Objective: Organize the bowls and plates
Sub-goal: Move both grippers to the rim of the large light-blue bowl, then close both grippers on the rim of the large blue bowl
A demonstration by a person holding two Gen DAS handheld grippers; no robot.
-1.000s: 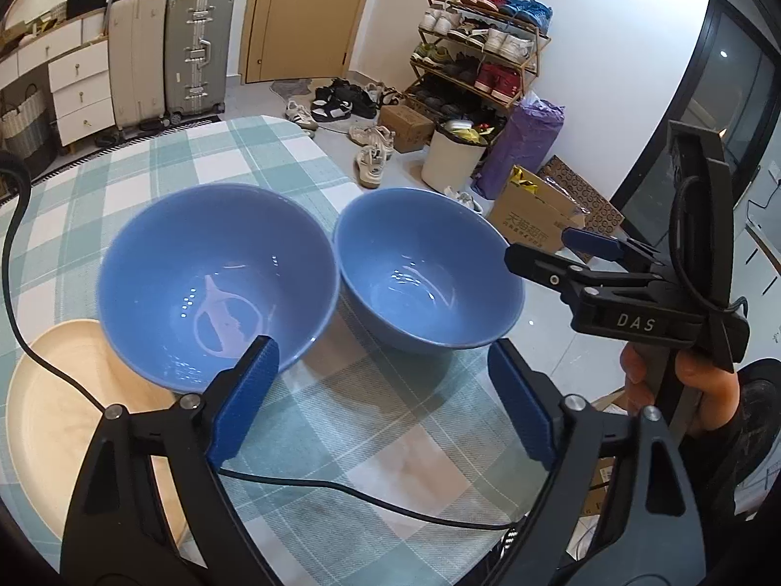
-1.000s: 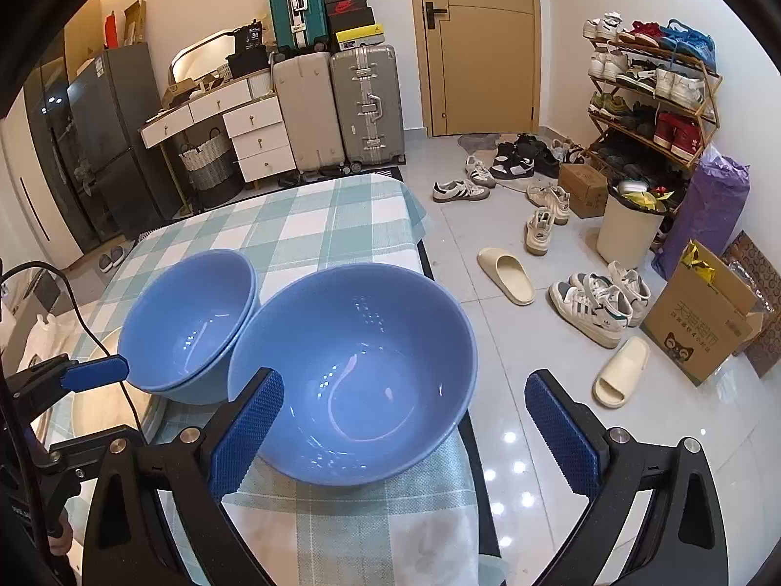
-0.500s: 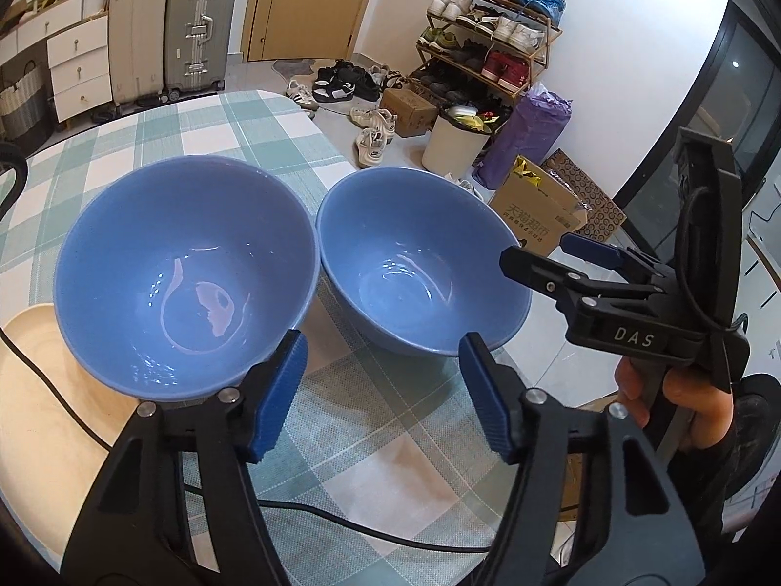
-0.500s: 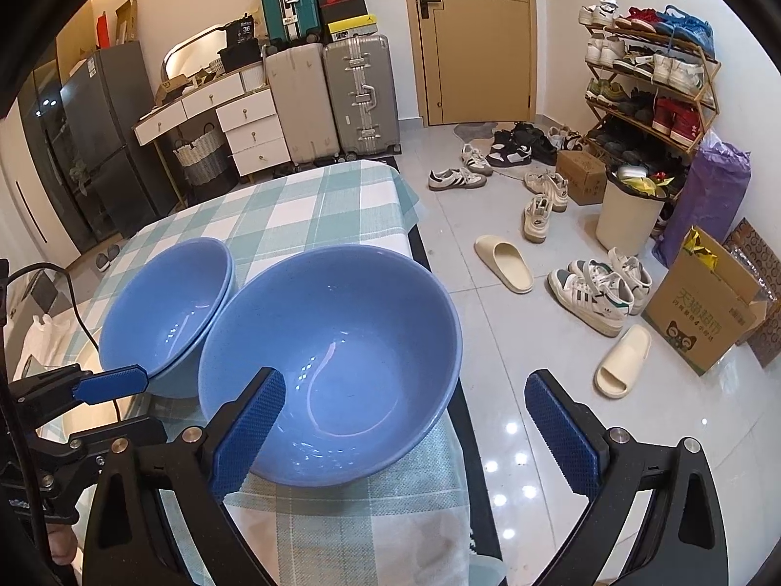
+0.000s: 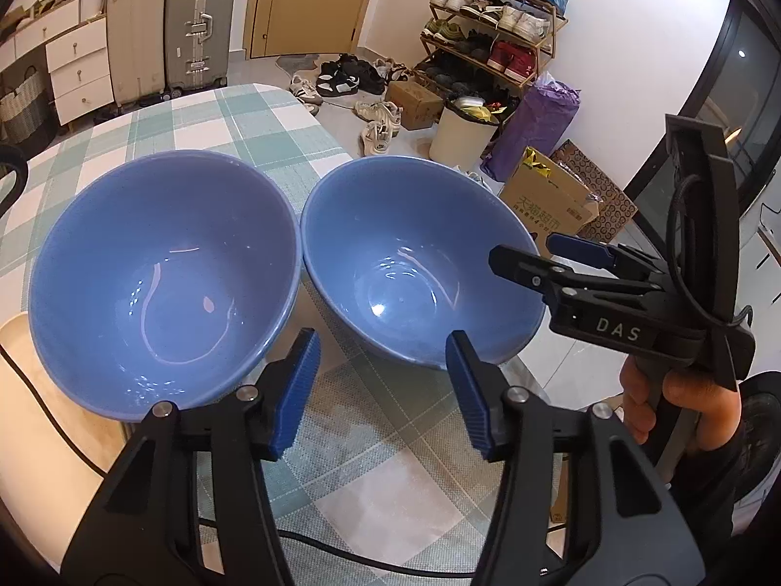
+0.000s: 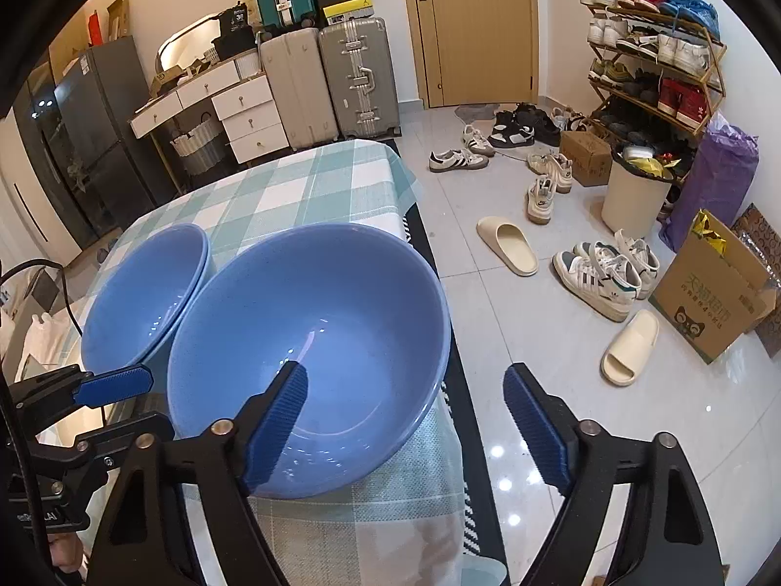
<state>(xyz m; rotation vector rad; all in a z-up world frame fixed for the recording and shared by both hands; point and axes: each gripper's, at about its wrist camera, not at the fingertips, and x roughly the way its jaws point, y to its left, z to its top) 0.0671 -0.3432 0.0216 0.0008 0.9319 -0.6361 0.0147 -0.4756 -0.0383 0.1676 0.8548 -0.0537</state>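
Nearest the left wrist camera, the left gripper has narrowed its spread over the last second, yet its blue pads remain parted with nothing between them, hovering over the checked tablecloth at the gap between the two bowls. The right gripper has also closed partway and pushed forward: its left pad now hangs inside the right blue bowl, its right pad outside the rim, straddling the wall without yet pinching it. That suggests a rim grasp on this bowl is about to happen, likely to nest it. Just beyond, the left blue bowl sits rim to rim with its neighbour, partly over a pale wooden plate at the table's left edge. Farther off stand suitcases and a shoe rack.
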